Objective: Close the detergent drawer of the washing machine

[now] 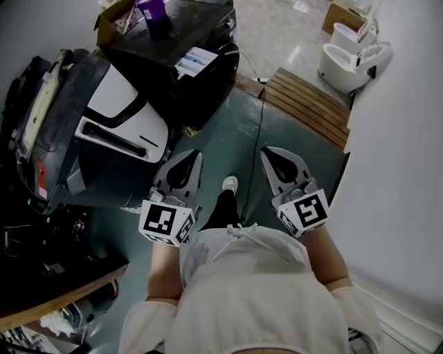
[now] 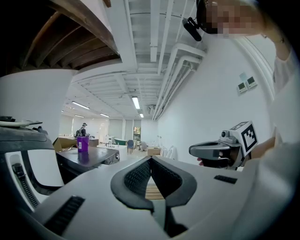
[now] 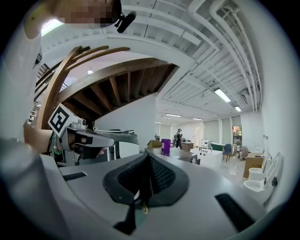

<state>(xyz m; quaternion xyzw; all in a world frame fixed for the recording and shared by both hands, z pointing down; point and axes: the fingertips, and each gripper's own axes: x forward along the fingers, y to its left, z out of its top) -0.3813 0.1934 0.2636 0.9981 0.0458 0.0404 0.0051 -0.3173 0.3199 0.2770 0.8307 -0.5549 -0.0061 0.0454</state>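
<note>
Over at the left edge of the grey-green floor [image 1: 235, 131] stands the black-and-white washing machine [image 1: 114, 104], its white front panel crossed by a long dark slot [image 1: 112, 137]. Whether that slot is the detergent drawer I cannot tell. The machine is well apart from both grippers.

Behind it, an open brown cardboard box [image 1: 111, 21] holds some printed packets, too small to read. Just beside the box, a purple plastic cup [image 1: 154, 14] stands on the top of a black cabinet [image 1: 173, 76]; what is in the cup is hidden. A white printed sheet [image 1: 196, 61] lies on the cabinet's near corner, its print too fine to make out.

The left gripper [image 1: 198, 154] hangs in front of the person's white top [image 1: 256, 290], jaws pressed together at the tips with nothing between them. Its cube [image 1: 166, 222] bears a black-and-white square marker and no words.

Between the grippers, a white shoe [image 1: 230, 184] rests on the floor.

The right gripper [image 1: 266, 149] is level with the left one, jaws likewise together on nothing, its own marker cube [image 1: 304, 211] facing up.

Further right, a brown slatted wooden platform [image 1: 308, 104] lies against the white wall [image 1: 401, 173]. Beyond it sit white ceramic toilets [image 1: 353, 59], and a second cardboard box [image 1: 339, 14] in the far corner.
</note>
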